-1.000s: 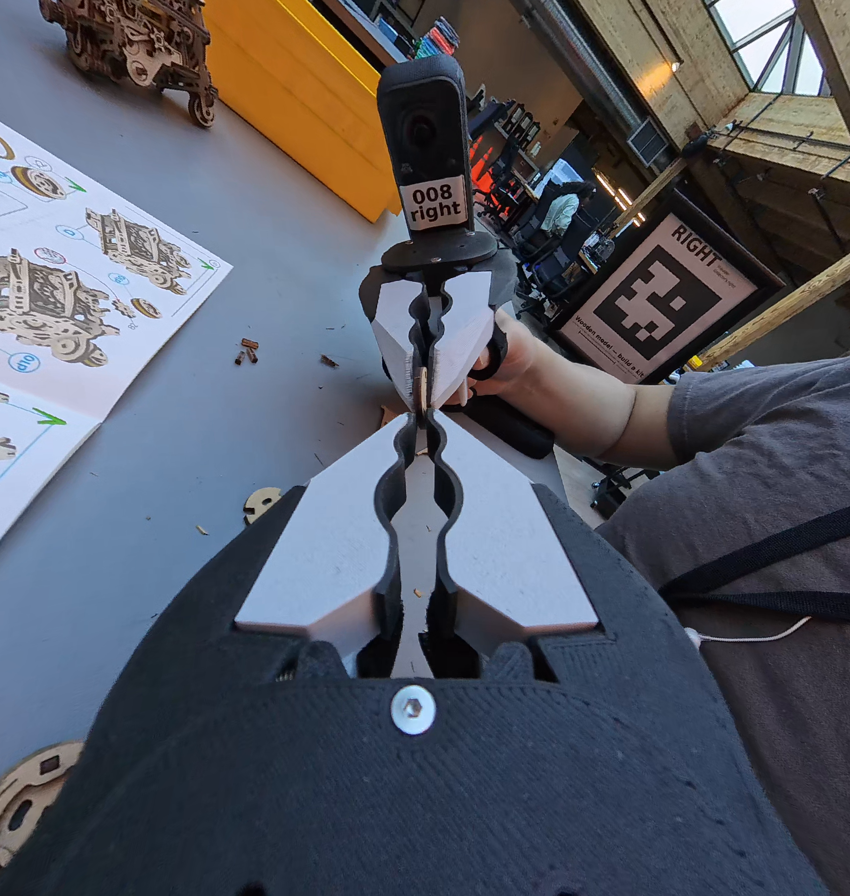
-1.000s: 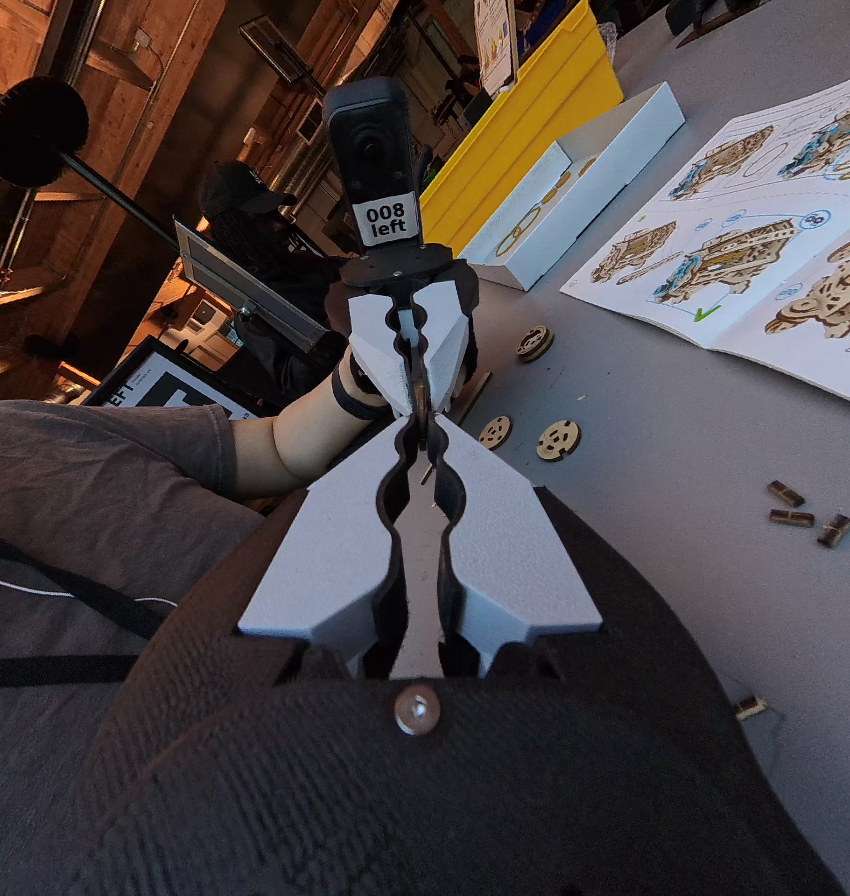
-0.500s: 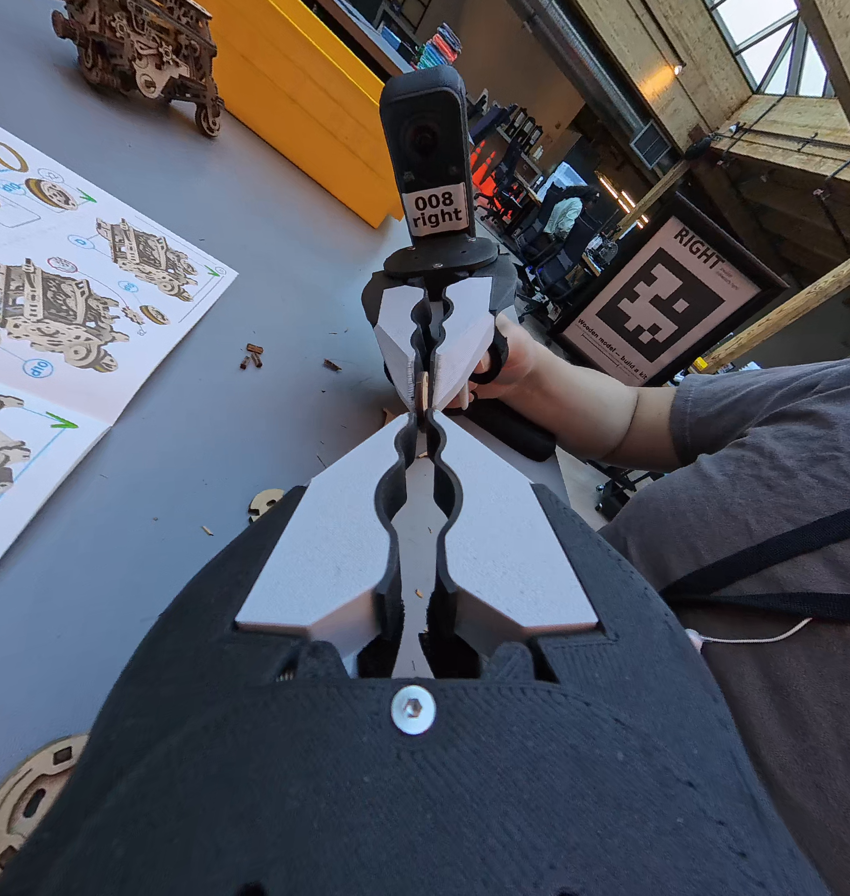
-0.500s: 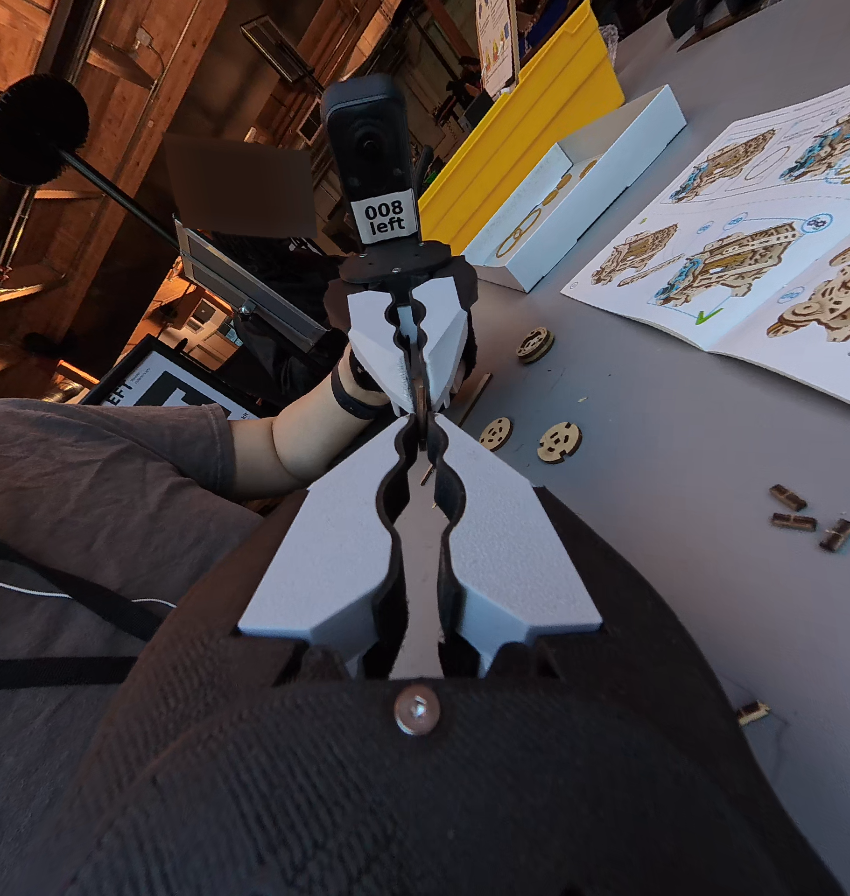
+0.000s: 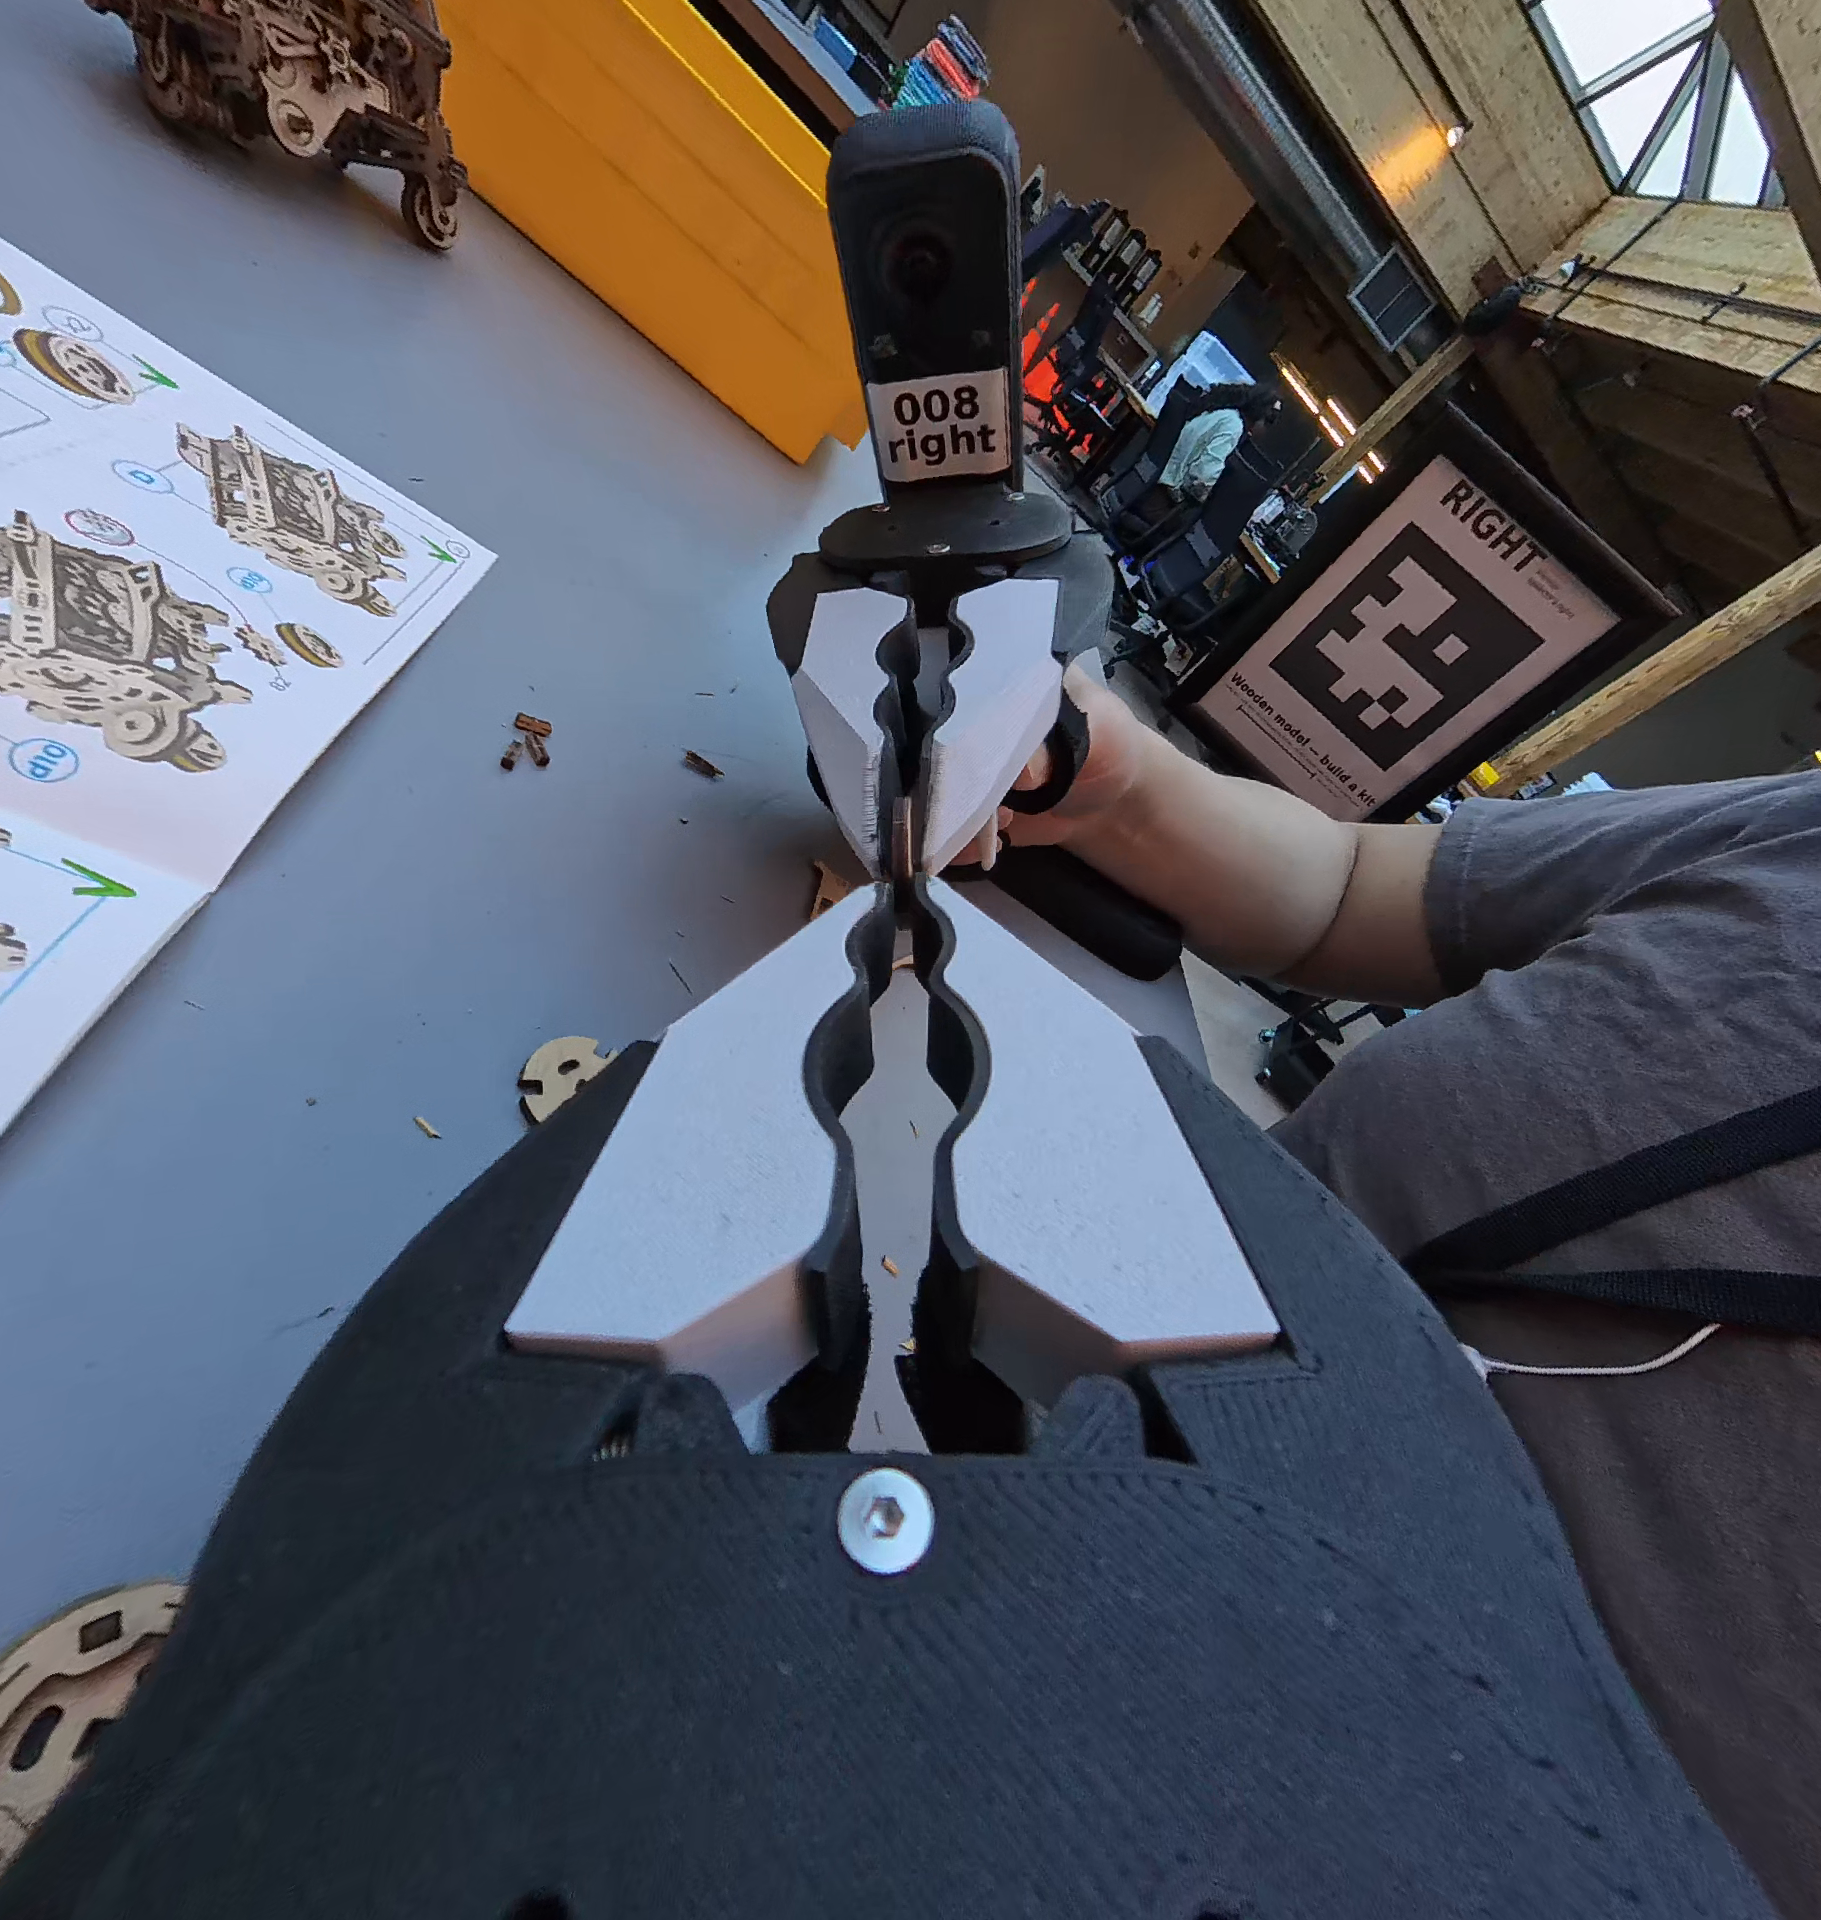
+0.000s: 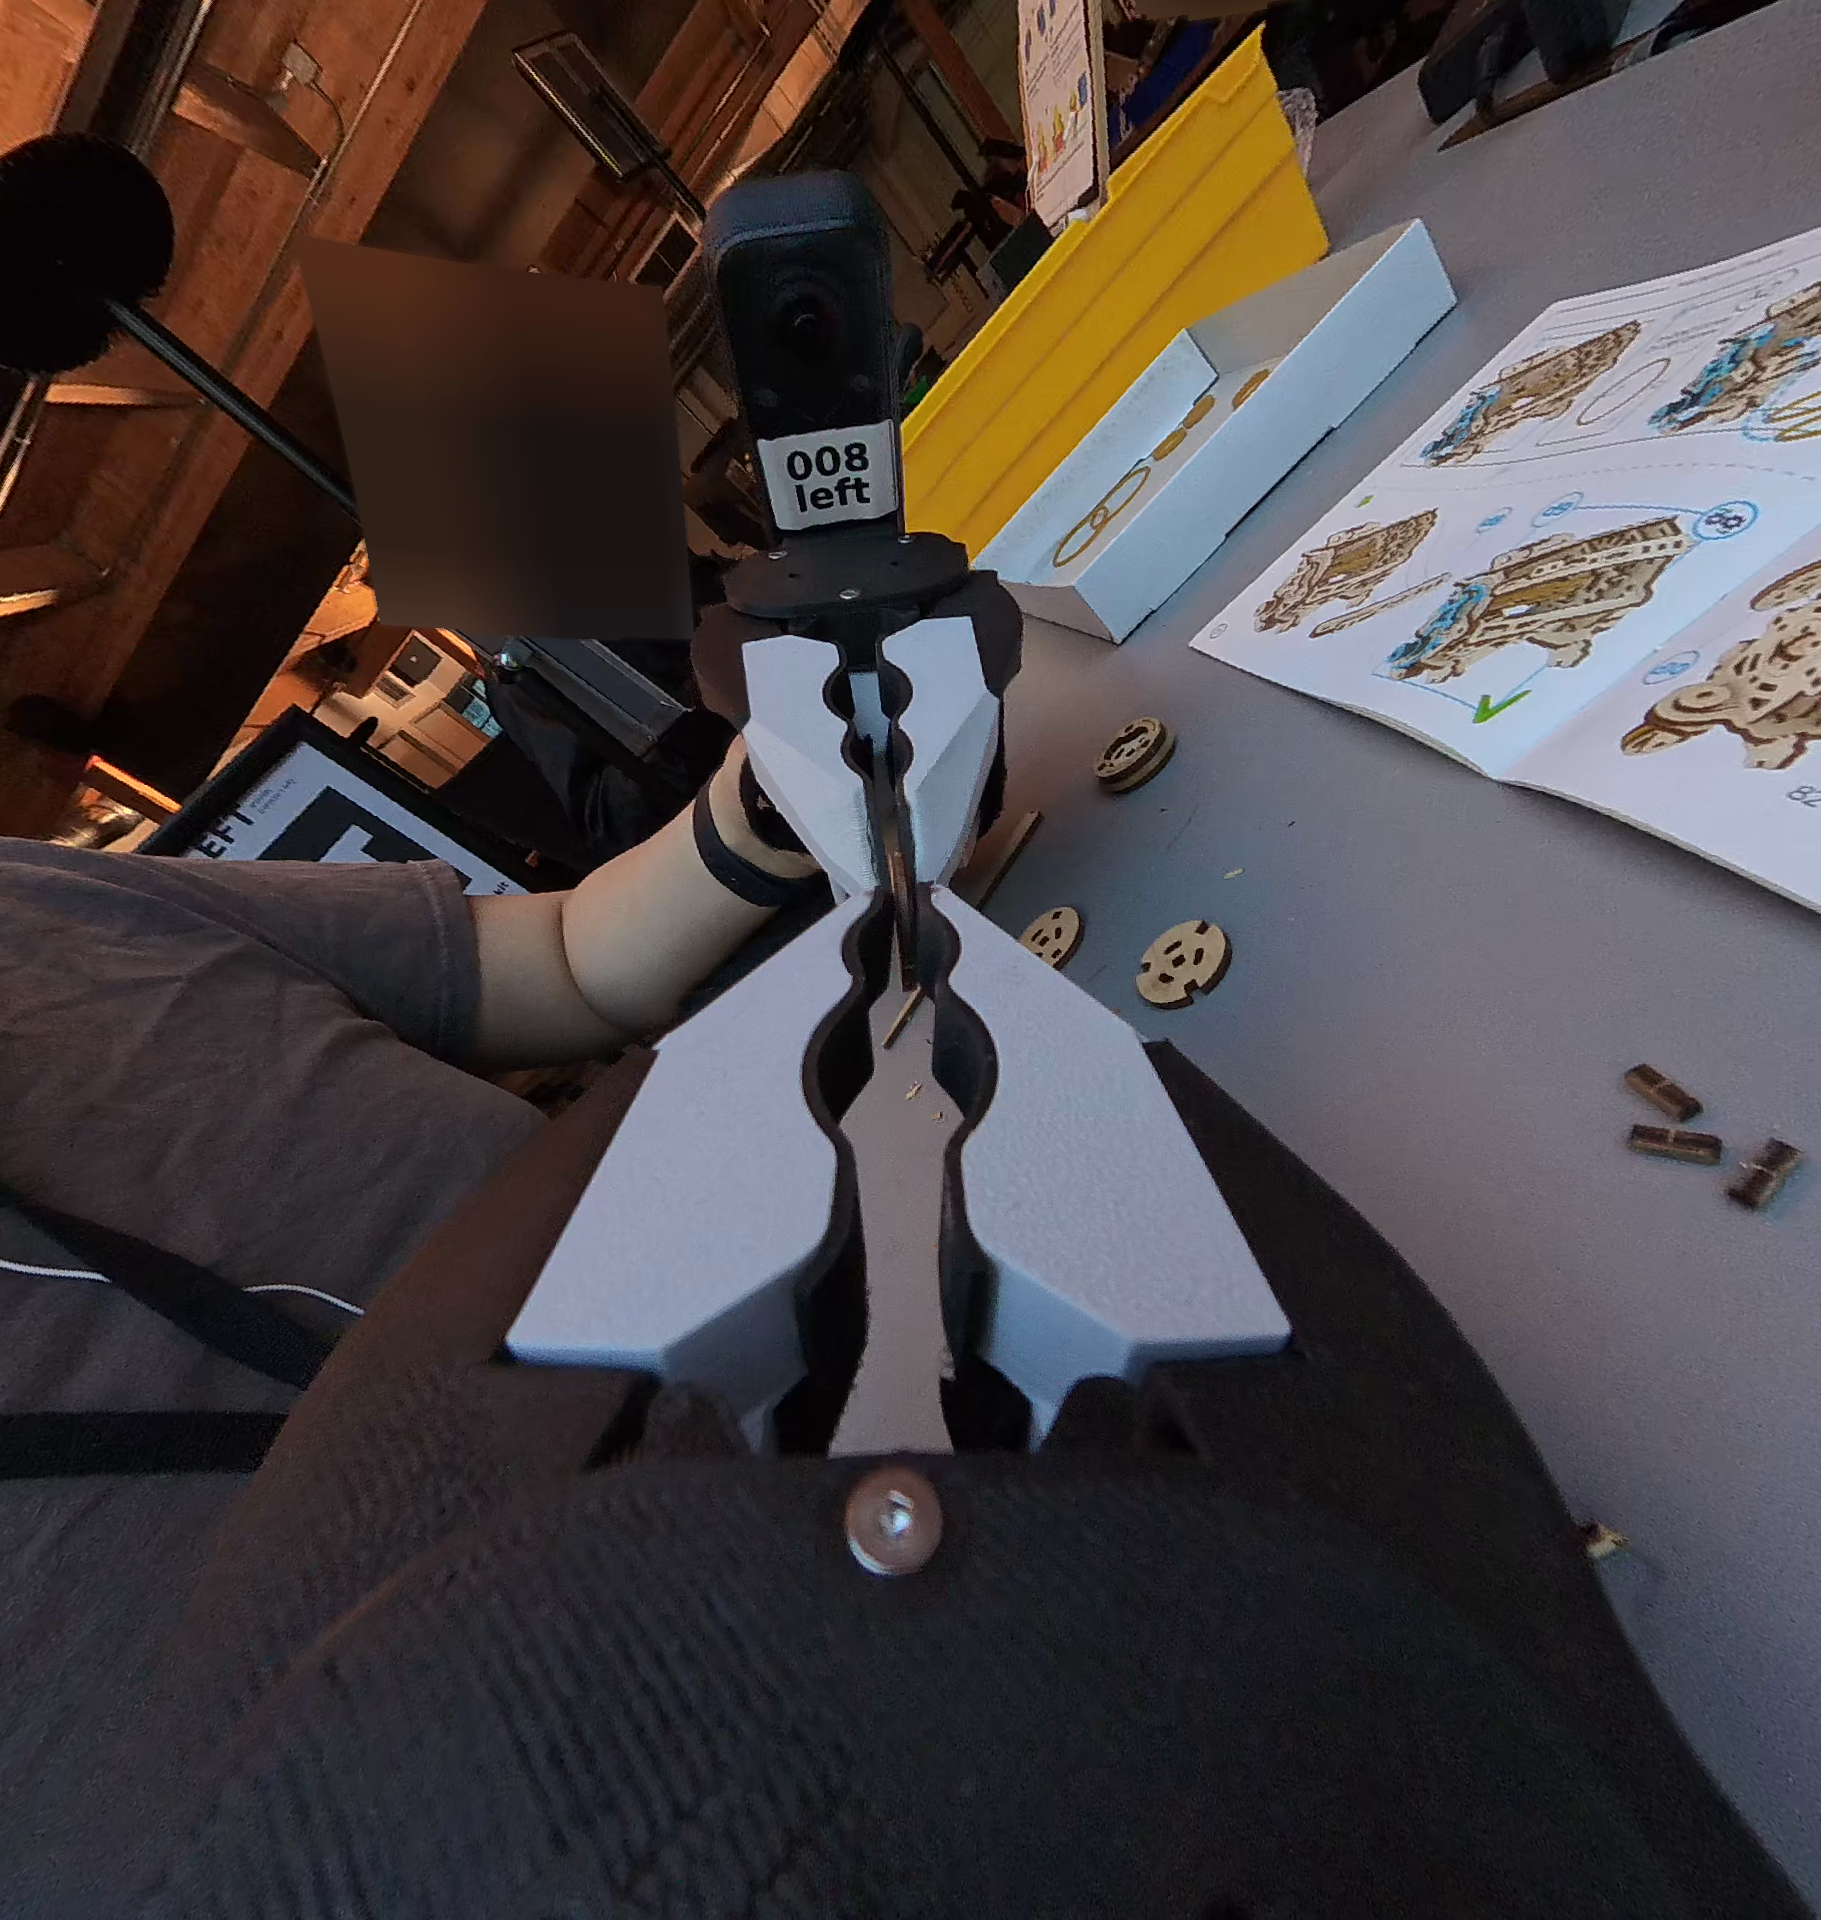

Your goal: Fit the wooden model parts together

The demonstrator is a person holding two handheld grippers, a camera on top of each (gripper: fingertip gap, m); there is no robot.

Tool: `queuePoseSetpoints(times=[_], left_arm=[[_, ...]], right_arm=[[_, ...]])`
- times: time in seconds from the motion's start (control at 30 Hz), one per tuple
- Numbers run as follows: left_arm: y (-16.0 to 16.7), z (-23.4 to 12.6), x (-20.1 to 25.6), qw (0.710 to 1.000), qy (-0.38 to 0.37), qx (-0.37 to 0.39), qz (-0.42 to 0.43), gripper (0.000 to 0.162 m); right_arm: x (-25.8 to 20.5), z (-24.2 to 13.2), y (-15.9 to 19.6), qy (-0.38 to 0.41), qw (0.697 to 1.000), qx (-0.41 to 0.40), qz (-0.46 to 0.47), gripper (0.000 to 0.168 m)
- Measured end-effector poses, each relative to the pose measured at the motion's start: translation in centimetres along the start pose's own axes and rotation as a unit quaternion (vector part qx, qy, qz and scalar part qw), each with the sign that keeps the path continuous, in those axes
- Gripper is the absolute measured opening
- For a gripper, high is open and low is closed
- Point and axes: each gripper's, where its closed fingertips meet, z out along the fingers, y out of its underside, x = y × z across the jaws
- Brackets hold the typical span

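You hold both grippers tip to tip in the middle of the frame. Your left gripper (image 5: 901, 904) and right gripper (image 6: 898, 914) each pinch a thin wooden disc (image 6: 898, 883). The discs look pressed together, maybe not fully joined. More wooden wheels (image 6: 1183, 961) wait on the grey table (image 6: 1405, 1039).

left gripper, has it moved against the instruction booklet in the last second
Yes, slightly. In the left wrist view the instruction booklet first slid right, then back left, so the left gripper swayed sideways.

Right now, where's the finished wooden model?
Left wrist view, top left: the model stands on the grey table, beside the yellow bin, beyond the instruction sheet.
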Motion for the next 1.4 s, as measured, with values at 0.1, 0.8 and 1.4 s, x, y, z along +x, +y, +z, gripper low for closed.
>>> queuePoseSetpoints(times=[0.1,0.8,1.4], left_arm=[[0.1,0.1,-0.1,1.000,0.000,0.000,-0.006,0.000],[2.4,0.4,-3.1,0.994,-0.054,-0.016,-0.089,0.001],[2.2,0.3,-2.7,0.994,-0.020,-0.014,-0.111,0.001]], right_arm=[[0.1,0.0,0.1,0.003,1.000,-0.004,0.001,0.002],[3.4,0.5,2.2,0.091,0.994,-0.059,0.020,0.002],[3.1,0.5,2.1,0.091,0.994,-0.059,0.003,0.004]])
